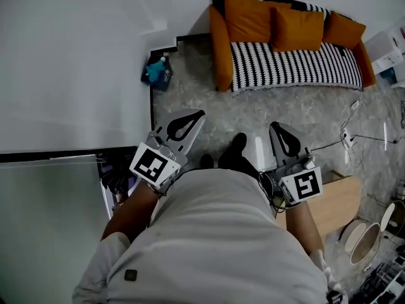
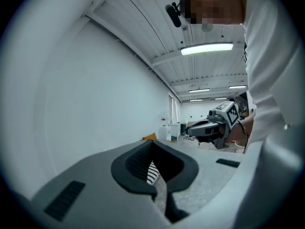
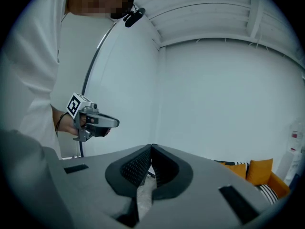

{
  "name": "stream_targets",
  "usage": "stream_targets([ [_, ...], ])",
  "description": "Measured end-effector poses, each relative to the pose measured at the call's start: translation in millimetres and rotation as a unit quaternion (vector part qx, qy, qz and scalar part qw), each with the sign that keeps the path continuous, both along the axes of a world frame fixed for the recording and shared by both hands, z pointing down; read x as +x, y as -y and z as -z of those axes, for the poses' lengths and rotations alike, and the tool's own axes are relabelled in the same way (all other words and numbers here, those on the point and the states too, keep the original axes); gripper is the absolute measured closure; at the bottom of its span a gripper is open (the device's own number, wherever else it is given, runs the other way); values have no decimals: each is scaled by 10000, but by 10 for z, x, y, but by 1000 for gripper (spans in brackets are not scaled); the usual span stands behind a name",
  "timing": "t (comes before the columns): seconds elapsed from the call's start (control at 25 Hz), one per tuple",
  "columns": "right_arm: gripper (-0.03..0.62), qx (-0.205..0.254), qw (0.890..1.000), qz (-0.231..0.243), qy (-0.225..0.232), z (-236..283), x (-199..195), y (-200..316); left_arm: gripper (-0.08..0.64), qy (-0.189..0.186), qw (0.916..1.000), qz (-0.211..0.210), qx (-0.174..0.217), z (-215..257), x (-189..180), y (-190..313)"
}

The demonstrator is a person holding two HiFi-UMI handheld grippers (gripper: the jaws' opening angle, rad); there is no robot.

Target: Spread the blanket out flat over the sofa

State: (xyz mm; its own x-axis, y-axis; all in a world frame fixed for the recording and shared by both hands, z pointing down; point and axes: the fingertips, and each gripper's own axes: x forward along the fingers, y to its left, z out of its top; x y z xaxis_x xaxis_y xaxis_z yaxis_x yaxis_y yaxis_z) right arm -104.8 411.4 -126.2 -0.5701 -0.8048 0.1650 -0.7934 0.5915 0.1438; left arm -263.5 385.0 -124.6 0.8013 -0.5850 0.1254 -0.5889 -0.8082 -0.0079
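Head view: the striped blanket (image 1: 294, 65) is lying flat over the orange sofa (image 1: 221, 49) at upper right. The left gripper (image 1: 183, 126) and right gripper (image 1: 283, 138) are hovering at lower centre, well apart from it. Left gripper view: the jaws are meeting, gripping nothing. Right gripper view: the jaws are pressing together, empty.

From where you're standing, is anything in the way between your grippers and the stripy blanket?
Nothing visible is. Only bare floor lies between the left gripper, the right gripper and the striped blanket on the sofa. A cable lies off to the right side.
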Motion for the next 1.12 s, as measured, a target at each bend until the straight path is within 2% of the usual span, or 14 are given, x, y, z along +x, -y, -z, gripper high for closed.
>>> stream_targets([
  [0.48,566,123,9999,12,-1,100,-331,-164,551,-172,9997,32,171,115,-347,-87],
  [1.12,565,150,9998,41,-102,256,-366,-137,551,-278,9994,-36,195,283,-314,-107],
])
